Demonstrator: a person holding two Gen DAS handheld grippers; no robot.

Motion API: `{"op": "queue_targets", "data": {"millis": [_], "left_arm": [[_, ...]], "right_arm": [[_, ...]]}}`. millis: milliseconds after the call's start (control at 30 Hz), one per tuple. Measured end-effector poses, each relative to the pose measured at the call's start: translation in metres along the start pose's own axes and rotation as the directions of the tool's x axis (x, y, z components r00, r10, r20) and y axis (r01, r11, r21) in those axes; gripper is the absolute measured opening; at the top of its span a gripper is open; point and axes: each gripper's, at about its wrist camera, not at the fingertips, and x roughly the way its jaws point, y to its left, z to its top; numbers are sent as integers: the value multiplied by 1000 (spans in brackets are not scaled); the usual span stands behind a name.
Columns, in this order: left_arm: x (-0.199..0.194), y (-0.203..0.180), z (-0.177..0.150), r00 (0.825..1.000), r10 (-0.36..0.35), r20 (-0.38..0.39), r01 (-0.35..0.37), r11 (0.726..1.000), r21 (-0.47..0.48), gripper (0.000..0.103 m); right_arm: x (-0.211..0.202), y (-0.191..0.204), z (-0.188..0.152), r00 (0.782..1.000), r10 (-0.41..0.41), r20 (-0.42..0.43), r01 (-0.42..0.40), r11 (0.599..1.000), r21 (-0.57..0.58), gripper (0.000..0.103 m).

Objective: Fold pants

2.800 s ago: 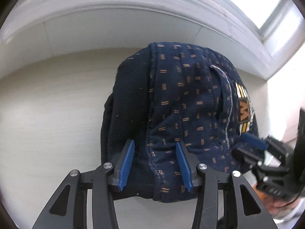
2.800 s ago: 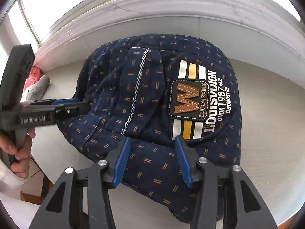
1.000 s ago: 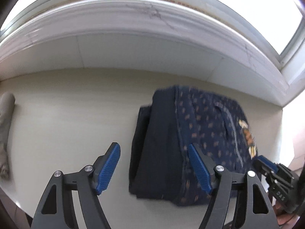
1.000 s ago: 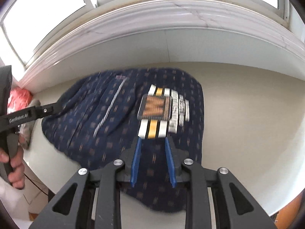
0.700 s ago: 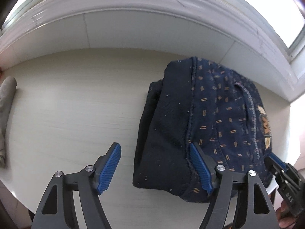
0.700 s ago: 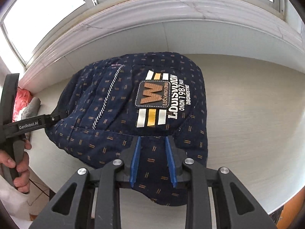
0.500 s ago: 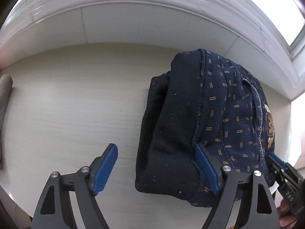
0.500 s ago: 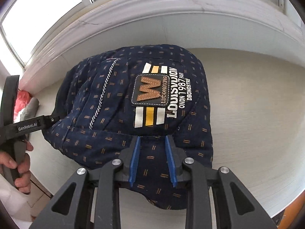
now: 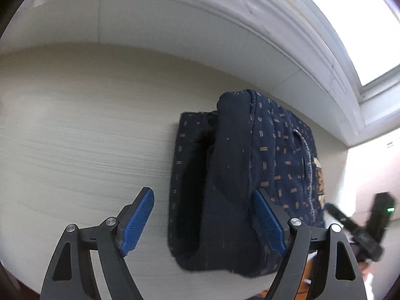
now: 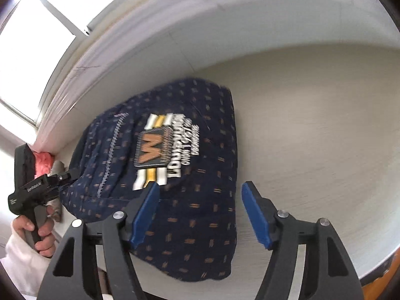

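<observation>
Folded navy patterned pants (image 10: 190, 200) lie near the pale counter's (image 10: 312, 125) front edge. The right gripper (image 10: 202, 215), its fingers just spread, and the left gripper (image 9: 202, 222) both stand released over the cloth.

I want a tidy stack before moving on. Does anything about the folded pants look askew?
Yes. On the pants, the left side is uneven: a lower layer sticks out past the dark upper fold and gapes open. The printed top face lies flat.
</observation>
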Motion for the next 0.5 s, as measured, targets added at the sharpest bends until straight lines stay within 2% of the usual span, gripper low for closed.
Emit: {"op": "queue_targets", "data": {"millis": [100,200,267,400,500], "left_arm": [[14,7,8,995,-84,-45,81,994,-68,82],[25,13,17,989,-121,-83,112,989,-101,82],[34,14,20,985,-131,-113,119,987,-107,83],[39,11,23,987,-102,-127,92,993,-80,88],[47,12,25,985,-96,-141,87,994,-70,93]], "right_arm": [[12,-9,7,999,38,-31,-37,999,25,65],[17,-13,17,997,66,-33,-65,997,36,65],[20,-12,25,997,66,-46,-65,997,28,65],[28,1,35,998,32,-63,-33,999,-23,65],[28,6,38,997,22,-76,-24,999,-30,71]]}}
